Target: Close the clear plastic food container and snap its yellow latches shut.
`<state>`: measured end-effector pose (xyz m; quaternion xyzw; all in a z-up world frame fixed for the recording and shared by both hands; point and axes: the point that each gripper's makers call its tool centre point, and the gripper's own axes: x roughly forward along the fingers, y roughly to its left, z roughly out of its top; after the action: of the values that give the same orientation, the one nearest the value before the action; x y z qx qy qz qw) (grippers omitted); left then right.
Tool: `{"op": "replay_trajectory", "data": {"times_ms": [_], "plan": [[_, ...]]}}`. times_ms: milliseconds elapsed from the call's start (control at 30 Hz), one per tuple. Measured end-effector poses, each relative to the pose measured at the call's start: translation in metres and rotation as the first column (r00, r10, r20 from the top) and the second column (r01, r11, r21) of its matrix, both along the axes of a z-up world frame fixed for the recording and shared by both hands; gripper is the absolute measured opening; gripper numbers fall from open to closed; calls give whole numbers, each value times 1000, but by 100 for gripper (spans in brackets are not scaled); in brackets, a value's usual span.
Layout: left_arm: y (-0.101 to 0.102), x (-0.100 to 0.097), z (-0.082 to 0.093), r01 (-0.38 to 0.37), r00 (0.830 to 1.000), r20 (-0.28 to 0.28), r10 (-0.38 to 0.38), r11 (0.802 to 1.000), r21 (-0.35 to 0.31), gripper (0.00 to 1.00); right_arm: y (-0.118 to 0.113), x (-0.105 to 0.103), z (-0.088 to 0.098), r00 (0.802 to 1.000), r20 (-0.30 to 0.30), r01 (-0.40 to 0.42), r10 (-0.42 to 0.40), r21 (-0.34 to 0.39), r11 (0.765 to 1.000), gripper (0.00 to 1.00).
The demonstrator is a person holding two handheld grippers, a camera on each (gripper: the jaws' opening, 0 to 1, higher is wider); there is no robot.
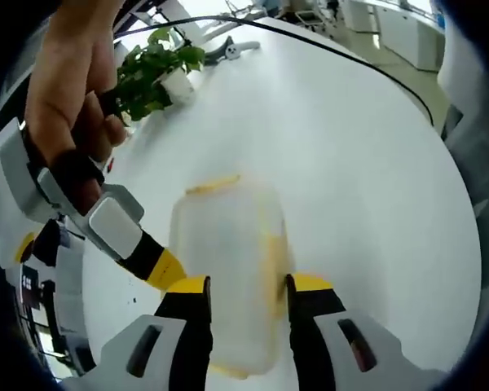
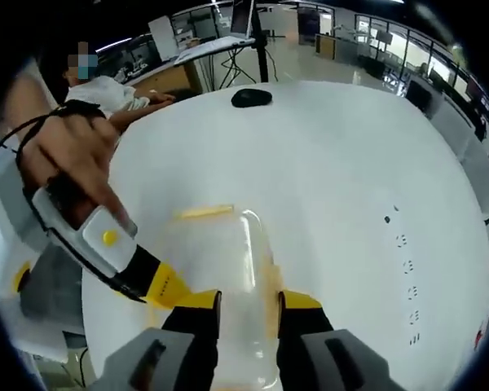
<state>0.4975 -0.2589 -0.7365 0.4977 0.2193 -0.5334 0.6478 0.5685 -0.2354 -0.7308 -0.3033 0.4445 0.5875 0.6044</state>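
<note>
Both grippers' fingers [image 1: 196, 326] straddle 1 clear container [image 1: 228, 269] on white table [image 1: 350, 163].

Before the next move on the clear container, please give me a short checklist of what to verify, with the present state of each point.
1. Lid sits flat on the clear container: cannot tell, the plastic is blurred.
2. Far yellow latch snapped down: cannot tell.
3. Left gripper straddles the container: ok, one jaw on each side.
4. Right gripper straddles the container: ok.
5. Container rests on the white table: ok.
6. Potted plant stands away from the container: ok.
</note>
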Motion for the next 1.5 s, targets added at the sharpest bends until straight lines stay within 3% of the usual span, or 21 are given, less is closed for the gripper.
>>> {"op": "replay_trajectory", "data": {"times_ms": [233, 400, 433, 500, 667, 867, 1400, 1467, 1500], "plan": [[0, 1, -1, -6, 1000, 2, 6, 1000, 20, 32, 0, -1, -1, 1000, -21, -24, 23, -31, 999, 23], [0, 3, -1, 7, 999, 38, -9, 999, 51, 28, 0, -1, -1, 999, -33, -24, 23, -46, 999, 21], [10, 2, 4, -35, 999, 28, 33, 998, 58, 29, -1, -1, -2, 999, -39, -9, 7, -53, 999, 20], [8, 5, 11, -4, 1000, 16, 3, 999, 38, 29, -1, 1, -2, 1000, -29, -3, 2, -54, 999, 18], [2, 5, 0, -2, 1000, 9, 1, 1000, 28, 28, -1, 5, -2, 998, -58, 13, -15, -39, 999, 13], [1, 5, 0, -2, 1000, 8, 2, 1000, 22, 28, 2, 3, -2, 998, -55, -36, 32, -68, 997, 14], [2, 5, 0, -5, 1000, 4, 5, 1000, 9, 27, 1, 3, -4, 991, -129, -46, 34, -94, 994, 16], [2, 6, 0, -10, 1000, -4, 10, 1000, 6, 27, -11, -4, -8, 982, -162, -118, 93, -146, 982, 19], [2, 6, 0, -16, 1000, -6, 16, 1000, 4, 27, -5, -3, -12, 986, -160, -68, 47, -129, 989, 22]]}}
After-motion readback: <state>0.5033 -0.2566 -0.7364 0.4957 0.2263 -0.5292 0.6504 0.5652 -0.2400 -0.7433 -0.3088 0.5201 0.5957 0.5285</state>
